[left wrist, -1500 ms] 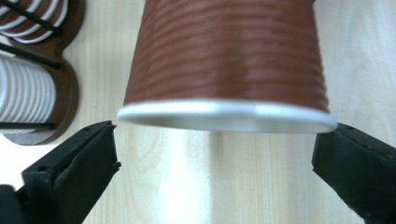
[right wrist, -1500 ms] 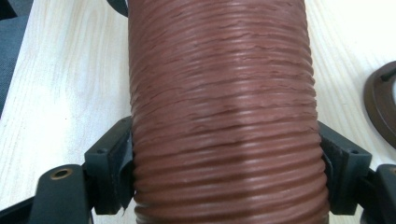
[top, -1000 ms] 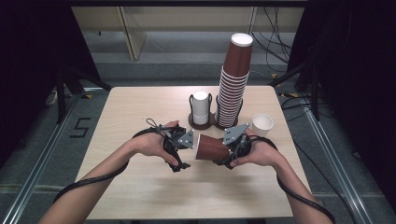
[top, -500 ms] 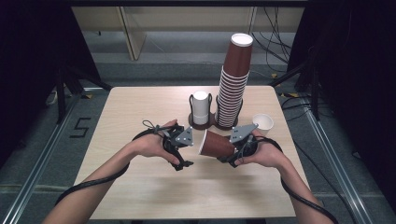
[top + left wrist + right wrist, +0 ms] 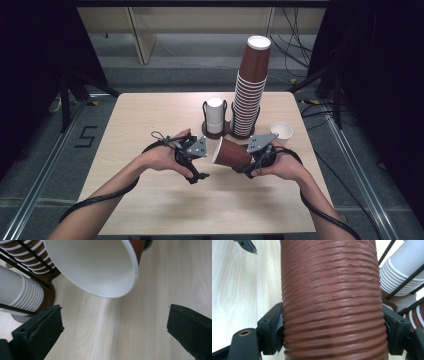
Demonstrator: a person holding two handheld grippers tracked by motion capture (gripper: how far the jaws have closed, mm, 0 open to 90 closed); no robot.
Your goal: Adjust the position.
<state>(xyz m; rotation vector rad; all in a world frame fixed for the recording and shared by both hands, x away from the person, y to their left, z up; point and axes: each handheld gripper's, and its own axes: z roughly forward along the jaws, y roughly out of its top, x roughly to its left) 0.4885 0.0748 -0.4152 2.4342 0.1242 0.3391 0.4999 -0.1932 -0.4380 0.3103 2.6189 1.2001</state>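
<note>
A brown ribbed paper cup (image 5: 231, 152) lies on its side above the table, its white mouth facing left. My right gripper (image 5: 252, 159) is shut on it near its base; in the right gripper view both pads (image 5: 275, 322) press the cup's ribbed wall (image 5: 332, 290). My left gripper (image 5: 200, 155) sits just left of the cup's mouth. In the left gripper view its jaws stand wide open with bare table between them (image 5: 115, 312), and the cup's white inside (image 5: 95, 265) is just beyond them.
A tall stack of brown cups (image 5: 250, 95) and a short stack of white cups (image 5: 215, 115) stand in black wire holders at the back middle. A small white cup (image 5: 281, 131) stands to their right. Light wood tabletop (image 5: 150, 115) spreads around the hands.
The right gripper has shifted the cup slightly right and up, a little away from the left gripper. The left gripper has stayed in place.
</note>
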